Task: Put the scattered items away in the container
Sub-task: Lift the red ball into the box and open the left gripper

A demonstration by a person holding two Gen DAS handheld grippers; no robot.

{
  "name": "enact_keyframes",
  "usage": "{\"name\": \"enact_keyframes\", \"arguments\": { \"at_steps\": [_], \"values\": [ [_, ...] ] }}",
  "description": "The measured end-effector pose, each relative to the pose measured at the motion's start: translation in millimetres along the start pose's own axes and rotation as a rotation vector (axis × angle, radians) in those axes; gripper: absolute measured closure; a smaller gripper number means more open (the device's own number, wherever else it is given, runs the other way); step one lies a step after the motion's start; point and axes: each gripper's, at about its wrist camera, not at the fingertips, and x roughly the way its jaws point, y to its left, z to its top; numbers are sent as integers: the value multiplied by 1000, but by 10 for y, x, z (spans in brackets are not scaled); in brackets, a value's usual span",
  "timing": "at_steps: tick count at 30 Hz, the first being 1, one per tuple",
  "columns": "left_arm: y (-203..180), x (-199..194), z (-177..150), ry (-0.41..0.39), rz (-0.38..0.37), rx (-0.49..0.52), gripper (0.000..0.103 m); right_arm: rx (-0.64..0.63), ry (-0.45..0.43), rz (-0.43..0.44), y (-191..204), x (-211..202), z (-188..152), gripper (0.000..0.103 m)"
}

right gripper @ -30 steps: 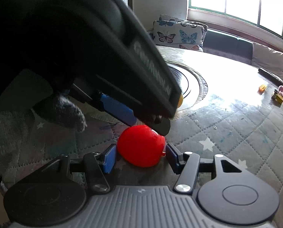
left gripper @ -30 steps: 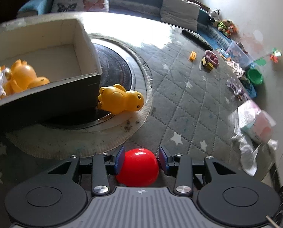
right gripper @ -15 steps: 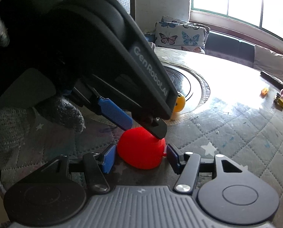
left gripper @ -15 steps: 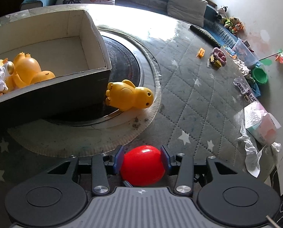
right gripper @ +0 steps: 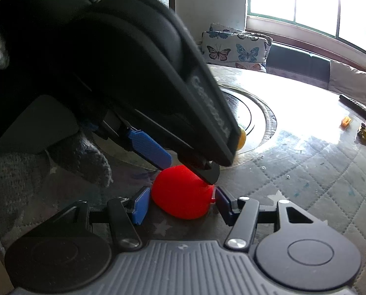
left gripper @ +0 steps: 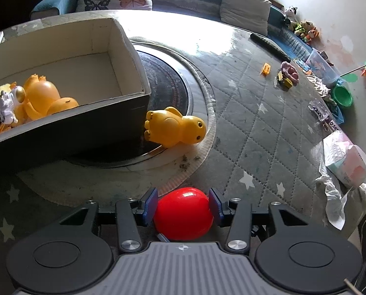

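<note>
Smooth red plastic egg-shaped ball (left gripper: pixel 183 213) pinched at its widest girth between left gripper (left gripper: pixel 183 202) pads, right gripper (right gripper: pixel 180 202) spread around it, open cardboard box (left gripper: pixel 124 49) at ten o'clock; likely light, rigid, slippery, best squeezed across the middle.

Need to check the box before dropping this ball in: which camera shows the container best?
The left wrist view: the container sits upper left with its open top and the yellow toys inside visible. In the right wrist view the left gripper blocks that side, so the container doesn't show.
</note>
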Motion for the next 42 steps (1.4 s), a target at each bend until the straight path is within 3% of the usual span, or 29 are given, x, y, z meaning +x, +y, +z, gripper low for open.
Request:
{"name": "enact_keyframes", "arguments": {
  "at_steps": [14, 22, 28, 42],
  "values": [
    [116, -354, 85, -68, -44, -37, 54, -44, -67, 6, 88, -178, 174, 47],
    [203, -771, 378, -191, -20, -32, 54, -116, -167, 19, 232, -212, 609, 47],
    [403, -812, 678, -236, 22, -48, 54, -136, -195, 56, 283, 35, 928, 47],
    [909, -402, 970, -176, 26, -121, 54, -96, -104, 106, 329, 707, 1160, 47]
  ]
}}
